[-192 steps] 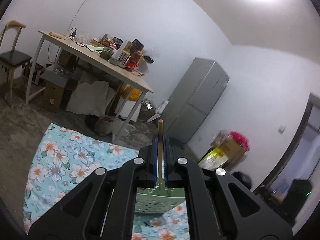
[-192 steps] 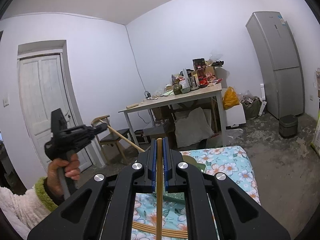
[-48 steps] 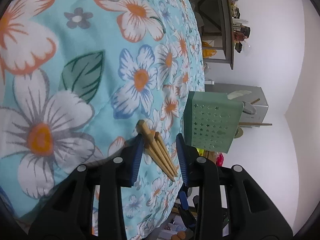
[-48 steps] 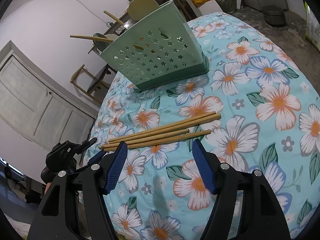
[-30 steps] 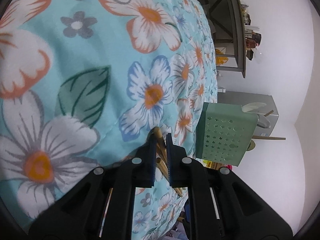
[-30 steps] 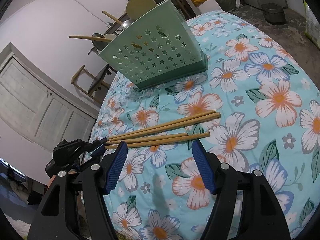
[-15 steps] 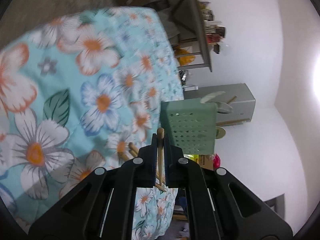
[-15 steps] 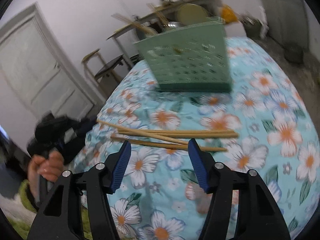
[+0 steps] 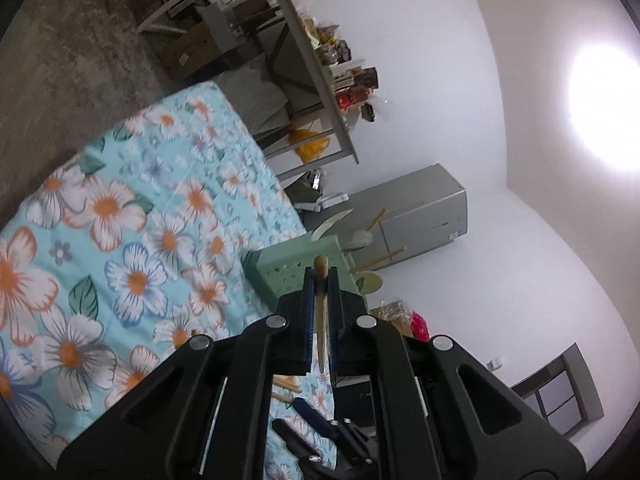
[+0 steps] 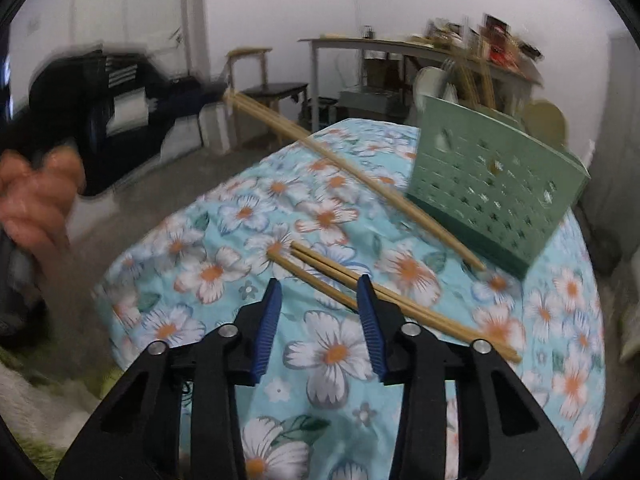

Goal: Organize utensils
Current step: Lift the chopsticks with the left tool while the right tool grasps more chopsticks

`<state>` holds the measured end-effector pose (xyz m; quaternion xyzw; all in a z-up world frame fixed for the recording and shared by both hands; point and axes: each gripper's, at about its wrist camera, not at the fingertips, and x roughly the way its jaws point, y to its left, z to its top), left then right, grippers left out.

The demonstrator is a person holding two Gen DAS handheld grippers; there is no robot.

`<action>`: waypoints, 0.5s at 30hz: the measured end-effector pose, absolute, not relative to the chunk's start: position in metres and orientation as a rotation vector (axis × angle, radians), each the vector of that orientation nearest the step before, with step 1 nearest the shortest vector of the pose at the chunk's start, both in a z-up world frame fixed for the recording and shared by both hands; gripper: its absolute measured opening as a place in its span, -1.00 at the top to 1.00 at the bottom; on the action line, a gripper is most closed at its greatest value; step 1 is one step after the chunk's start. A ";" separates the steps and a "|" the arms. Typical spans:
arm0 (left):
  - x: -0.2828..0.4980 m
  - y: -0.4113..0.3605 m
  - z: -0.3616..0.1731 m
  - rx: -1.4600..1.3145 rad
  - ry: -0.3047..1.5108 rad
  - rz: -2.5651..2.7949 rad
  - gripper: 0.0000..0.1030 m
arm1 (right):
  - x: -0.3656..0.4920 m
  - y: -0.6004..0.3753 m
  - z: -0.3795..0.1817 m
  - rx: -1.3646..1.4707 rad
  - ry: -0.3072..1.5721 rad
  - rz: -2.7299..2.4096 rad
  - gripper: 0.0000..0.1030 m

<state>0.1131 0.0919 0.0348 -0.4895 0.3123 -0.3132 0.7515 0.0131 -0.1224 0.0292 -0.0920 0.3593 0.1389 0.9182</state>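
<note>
The left gripper point(image 9: 320, 280) is clamped on a long wooden chopstick point(image 10: 352, 172), lifted above the floral blue cloth point(image 10: 240, 248). The right gripper point(image 10: 318, 320) hovers with fingers wide over two wooden chopsticks point(image 10: 400, 296) lying on the cloth near the perforated green plastic utensil holder point(image 10: 492, 184).

A floral blue cloth point(image 10: 336, 352) covers the surface that carries everything. On it stands a green perforated utensil holder point(image 10: 492, 188), and two wooden chopsticks point(image 10: 360, 280) lie side by side on the cloth nearby.
</note>
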 end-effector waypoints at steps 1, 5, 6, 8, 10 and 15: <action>0.113 0.094 0.037 -1.069 0.671 -0.684 0.91 | 0.016 -0.115 0.027 -0.231 0.740 0.289 0.39; 0.108 0.108 0.042 -1.066 0.633 -0.669 0.91 | 0.031 -0.089 0.014 -0.400 0.751 0.313 0.48; 0.108 0.110 0.043 -1.065 0.628 -0.666 0.91 | 0.036 -0.084 0.011 -0.433 0.755 0.319 0.49; 0.106 0.115 0.043 -1.063 0.617 -0.655 0.91 | 0.044 -0.076 0.004 -0.480 0.774 0.342 0.49; 0.106 0.120 0.042 -1.065 0.612 -0.645 0.91 | 0.050 -0.071 -0.001 -0.512 0.783 0.362 0.51; 0.105 0.130 0.036 -1.085 0.611 -0.629 0.91 | 0.061 -0.054 -0.015 -0.635 0.783 0.369 0.57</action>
